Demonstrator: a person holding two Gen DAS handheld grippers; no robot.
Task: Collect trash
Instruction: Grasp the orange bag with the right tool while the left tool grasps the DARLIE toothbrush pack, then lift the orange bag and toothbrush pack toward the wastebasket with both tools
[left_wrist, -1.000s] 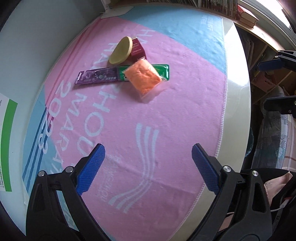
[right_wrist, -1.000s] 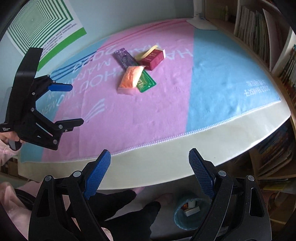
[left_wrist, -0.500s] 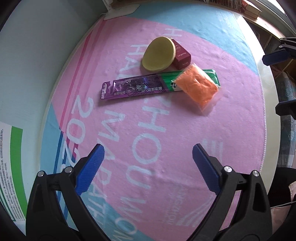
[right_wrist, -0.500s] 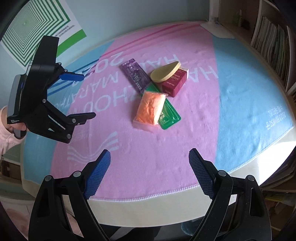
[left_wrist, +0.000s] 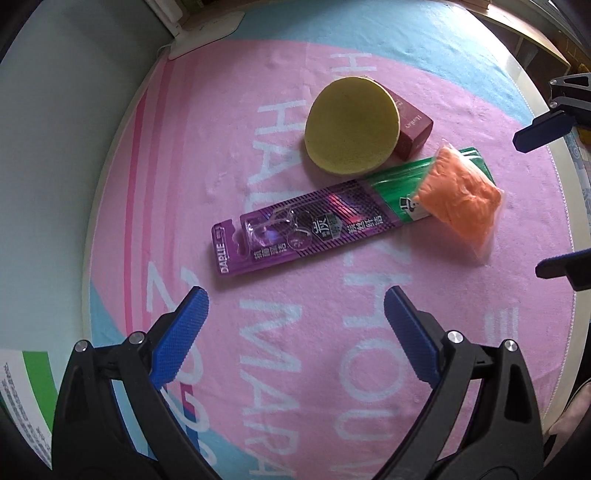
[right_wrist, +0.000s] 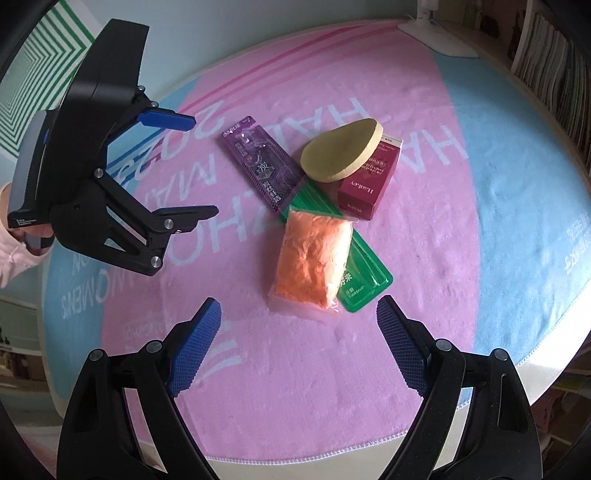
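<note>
A heap of trash lies on the pink and blue towel (left_wrist: 295, 369) (right_wrist: 498, 229). It holds a purple toothbrush package (left_wrist: 295, 229) (right_wrist: 262, 162), a green toothbrush package (left_wrist: 402, 181) (right_wrist: 365, 269), an orange-filled clear bag (left_wrist: 461, 199) (right_wrist: 314, 254), a yellow round sponge (left_wrist: 351, 125) (right_wrist: 340, 151) and a dark red box (left_wrist: 413, 125) (right_wrist: 369, 184). My left gripper (left_wrist: 295, 325) (right_wrist: 188, 166) hangs open just short of the purple package. Open as well, my right gripper (right_wrist: 299, 328) (left_wrist: 546, 199) hovers near the orange bag. Neither holds anything.
The towel covers a round cream table (right_wrist: 369, 458). A white lamp base (left_wrist: 207, 33) (right_wrist: 436, 33) stands at the far rim. Bookshelves (right_wrist: 554, 66) rise to the right. A green-striped poster (right_wrist: 33, 74) hangs on the wall, and a hand in a pink sleeve (right_wrist: 14, 240) holds the left gripper.
Both grippers have moved in over the table toward the heap, which now looks larger and nearer. The left view has rolled. Both stay open.
</note>
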